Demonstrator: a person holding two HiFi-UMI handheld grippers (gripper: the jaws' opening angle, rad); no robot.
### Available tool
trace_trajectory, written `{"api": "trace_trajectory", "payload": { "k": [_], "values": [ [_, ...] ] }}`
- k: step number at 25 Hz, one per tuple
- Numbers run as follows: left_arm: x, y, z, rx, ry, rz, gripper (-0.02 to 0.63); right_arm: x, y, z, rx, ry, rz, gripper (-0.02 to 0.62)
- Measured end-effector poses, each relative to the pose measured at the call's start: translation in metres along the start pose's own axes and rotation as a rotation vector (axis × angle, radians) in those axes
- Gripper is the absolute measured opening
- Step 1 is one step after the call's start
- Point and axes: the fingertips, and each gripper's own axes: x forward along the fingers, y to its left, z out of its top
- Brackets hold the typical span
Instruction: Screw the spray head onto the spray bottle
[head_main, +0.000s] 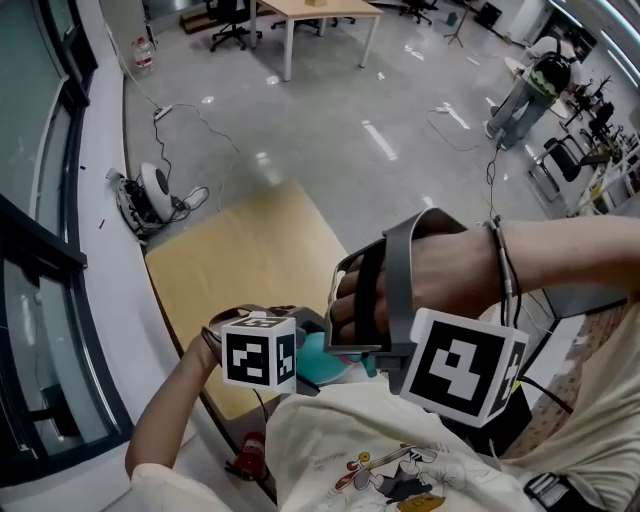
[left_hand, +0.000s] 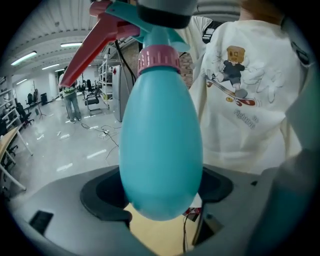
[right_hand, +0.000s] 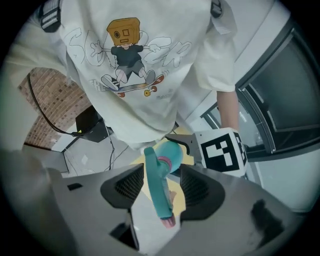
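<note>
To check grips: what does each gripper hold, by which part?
Left gripper: teal spray bottle, by its body. Right gripper: nothing; open around the spray head.

Head view: bright, even indoor light. I note pale glare streaks on the grey floor (head_main: 330, 130) at upper centre; shadows are soft and the frame is sharp. Both gripper views: heavy fisheye, dark vignette in the corners, lines bowing at the edges. Left gripper view: ceiling strip lights (left_hand: 25, 57) glow upper left; the spray bottle (left_hand: 161, 145) at centre sits close, slightly soft, with a faint sheen. Right gripper view: lower left foreground smeared, shirt (right_hand: 135, 60) up top crisp.
</note>
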Motion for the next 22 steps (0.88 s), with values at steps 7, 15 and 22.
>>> {"api": "trace_trajectory", "payload": {
  "k": [7, 15, 22],
  "values": [
    [-0.001, 0.007, 0.009, 0.022, 0.015, 0.009, 0.422, 0.006, 0.008, -0.002, -0.021, 0.002, 0.021, 0.139],
    [-0.012, 0.048, -0.001, -0.138, -0.009, 0.256, 0.422, 0.011, -0.005, -0.038, 0.355, 0.000, -0.013, 0.132],
    [-0.028, 0.091, -0.019, -0.370, 0.039, 0.657, 0.422, 0.018, -0.011, -0.076, 0.808, -0.068, -0.020, 0.132]
  ]
}}
